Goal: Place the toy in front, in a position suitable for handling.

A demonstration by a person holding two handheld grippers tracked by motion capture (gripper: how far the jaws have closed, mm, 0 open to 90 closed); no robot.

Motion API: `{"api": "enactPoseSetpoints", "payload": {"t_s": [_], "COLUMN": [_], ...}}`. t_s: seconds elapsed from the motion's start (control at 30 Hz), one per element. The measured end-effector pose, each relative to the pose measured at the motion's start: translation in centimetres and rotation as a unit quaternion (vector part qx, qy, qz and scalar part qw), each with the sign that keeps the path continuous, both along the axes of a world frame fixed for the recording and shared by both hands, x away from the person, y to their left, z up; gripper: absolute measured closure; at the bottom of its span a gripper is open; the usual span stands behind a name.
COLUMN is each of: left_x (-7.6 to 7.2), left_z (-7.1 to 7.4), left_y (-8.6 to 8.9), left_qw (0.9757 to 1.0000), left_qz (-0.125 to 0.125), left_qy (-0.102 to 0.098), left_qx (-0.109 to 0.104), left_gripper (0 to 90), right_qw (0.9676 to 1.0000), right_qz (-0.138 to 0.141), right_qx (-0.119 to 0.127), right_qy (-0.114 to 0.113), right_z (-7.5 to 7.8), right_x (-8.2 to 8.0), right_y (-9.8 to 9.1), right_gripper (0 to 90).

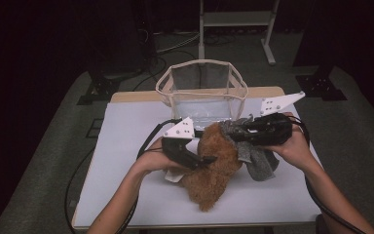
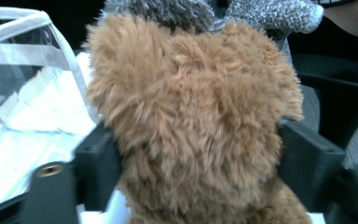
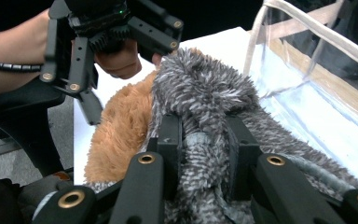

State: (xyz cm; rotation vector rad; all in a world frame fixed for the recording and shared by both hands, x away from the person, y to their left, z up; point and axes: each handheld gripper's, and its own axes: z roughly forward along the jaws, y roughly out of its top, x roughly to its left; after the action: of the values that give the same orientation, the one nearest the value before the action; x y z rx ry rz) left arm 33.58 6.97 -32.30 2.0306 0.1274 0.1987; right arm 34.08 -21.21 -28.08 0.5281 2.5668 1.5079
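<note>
A brown fluffy sock lies on the white table, its top raised toward the bag. My left gripper comes in from the left and is shut on the brown sock, whose pile bulges between both jaws. A grey fuzzy sock hangs from my right gripper, which is shut on a bunched fold of it. The grey sock rests against the upper right of the brown sock. In the left gripper view the grey sock shows just past the brown one.
A clear plastic bag with cream trim stands open at the table's far edge, right behind both grippers. A small white piece lies under the left hand. A metal stand is on the floor beyond the table.
</note>
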Motion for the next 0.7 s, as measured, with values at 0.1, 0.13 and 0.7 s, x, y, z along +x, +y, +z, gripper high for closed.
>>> {"api": "enactPoseSetpoints", "payload": {"t_s": [0.1, 0.13, 0.7], "left_x": [0.2, 0.2, 0.2], "left_z": [-0.2, -0.1, -1.2], "left_y": [-0.9, -1.2, -0.1], "left_qw": [1.0, 1.0, 0.9999], "left_qz": [0.001, 0.0, 0.005], "left_qy": [-0.007, -0.007, 0.003], "left_qx": [-0.007, -0.006, 0.015], "left_gripper": [35.2, 35.5, 26.1], "right_qw": [0.9999, 0.9999, 0.9987], "right_qz": [-0.006, 0.0, -0.041], "right_qx": [0.001, 0.006, 0.026], "right_qy": [-0.008, -0.015, 0.017], "right_z": [0.4, 0.9, -2.4], "right_x": [-0.4, -0.8, -0.1], "right_y": [-0.2, -0.2, -4.4], "right_gripper": [71.1, 71.1, 71.2]}}
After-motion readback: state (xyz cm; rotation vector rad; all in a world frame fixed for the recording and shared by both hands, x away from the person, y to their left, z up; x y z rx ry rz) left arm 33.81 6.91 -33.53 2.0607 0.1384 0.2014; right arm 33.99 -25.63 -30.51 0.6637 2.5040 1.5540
